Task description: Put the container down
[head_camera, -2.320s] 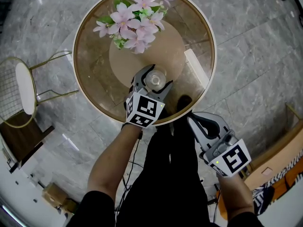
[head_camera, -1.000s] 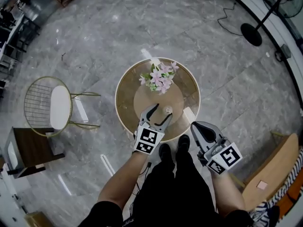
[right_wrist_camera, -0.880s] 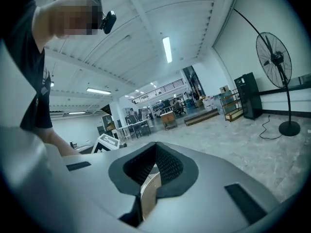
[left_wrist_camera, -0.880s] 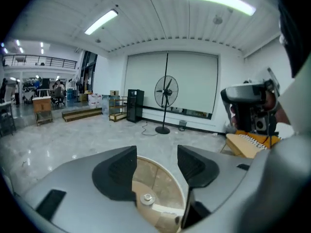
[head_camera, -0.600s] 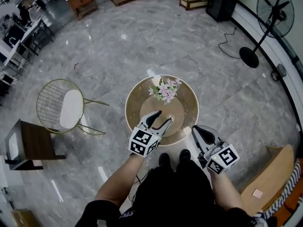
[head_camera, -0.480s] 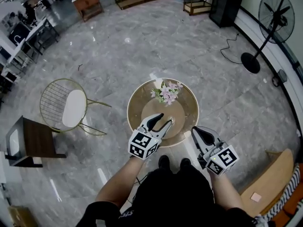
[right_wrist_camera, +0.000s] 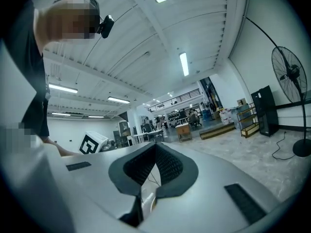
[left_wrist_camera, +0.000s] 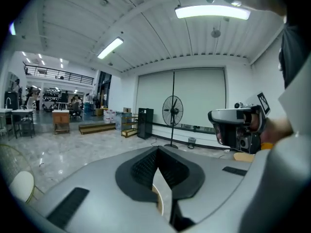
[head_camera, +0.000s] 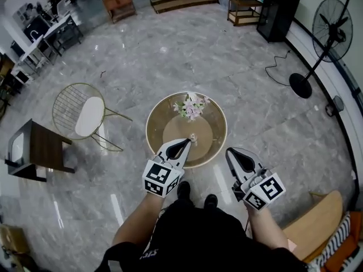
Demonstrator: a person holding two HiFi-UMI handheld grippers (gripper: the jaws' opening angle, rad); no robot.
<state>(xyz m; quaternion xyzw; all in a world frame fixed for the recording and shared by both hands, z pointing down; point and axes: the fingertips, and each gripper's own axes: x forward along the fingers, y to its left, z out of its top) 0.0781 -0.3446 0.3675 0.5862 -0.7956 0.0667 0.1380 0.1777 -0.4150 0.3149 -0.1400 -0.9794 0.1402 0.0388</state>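
The container (head_camera: pixel 193 137), small and clear, stands on the round glass table (head_camera: pixel 216 122) near its front, with pink flowers (head_camera: pixel 190 106) behind it. My left gripper (head_camera: pixel 188 141) hangs high above the table's near edge; its jaws have just been closing and are shut with nothing between them. In the left gripper view its tips (left_wrist_camera: pixel 156 148) meet against the open room. My right gripper (head_camera: pixel 228 150) is held up to the right of the table, shut and empty; its tips (right_wrist_camera: pixel 155 145) meet too.
A gold wire chair (head_camera: pixel 79 115) and a dark wooden side table (head_camera: pixel 34 149) stand on the marble floor to the left. A pedestal fan (head_camera: pixel 332 35) and a black cabinet (head_camera: pixel 278 4) are at the far right. A wooden board (head_camera: pixel 309 222) lies at the lower right.
Both grippers have risen well away from the table. The left jaws, open around the container earlier, have closed empty; the container stays on the table. The whole scene looks smaller.
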